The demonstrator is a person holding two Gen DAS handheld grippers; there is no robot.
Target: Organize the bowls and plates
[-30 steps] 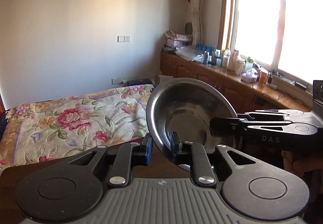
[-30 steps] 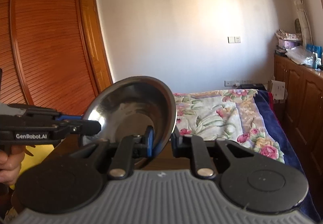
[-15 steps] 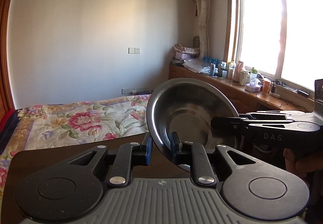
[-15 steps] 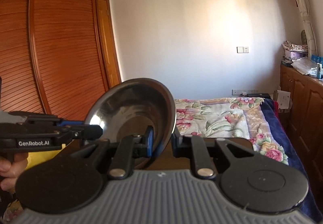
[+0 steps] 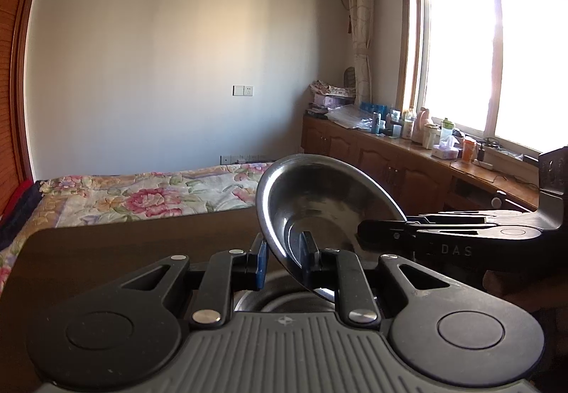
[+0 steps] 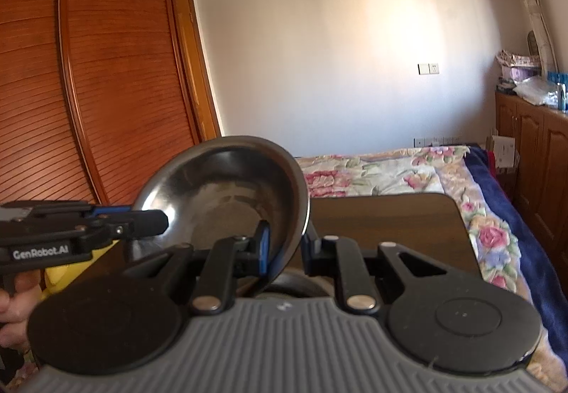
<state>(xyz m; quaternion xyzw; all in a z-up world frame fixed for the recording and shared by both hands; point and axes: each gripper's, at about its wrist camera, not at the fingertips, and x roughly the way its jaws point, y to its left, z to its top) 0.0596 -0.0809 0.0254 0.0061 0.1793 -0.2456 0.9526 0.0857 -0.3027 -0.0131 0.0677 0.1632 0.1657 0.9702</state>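
A steel bowl (image 5: 319, 201) is held in the air by both grippers, one on each side of its rim. My left gripper (image 5: 284, 258) is shut on the rim's left side; in the right wrist view it enters from the left (image 6: 142, 222). My right gripper (image 6: 284, 244) is shut on the opposite rim of the bowl (image 6: 227, 194); in the left wrist view it enters from the right (image 5: 383, 233). Just below the held bowl lies the rim of another steel dish (image 5: 262, 297), mostly hidden behind the gripper body; it also shows in the right wrist view (image 6: 298, 283).
A dark wooden table (image 5: 142, 240) lies under the grippers, also in the right wrist view (image 6: 390, 219). Beyond it is a bed with a floral cover (image 5: 142, 191). A wooden cabinet with bottles (image 5: 408, 151) runs under the window. A wardrobe (image 6: 88, 91) stands at left.
Both grippers have come down with the bowl between them. The table top has risen into view and a second steel dish now shows just under the bowl.
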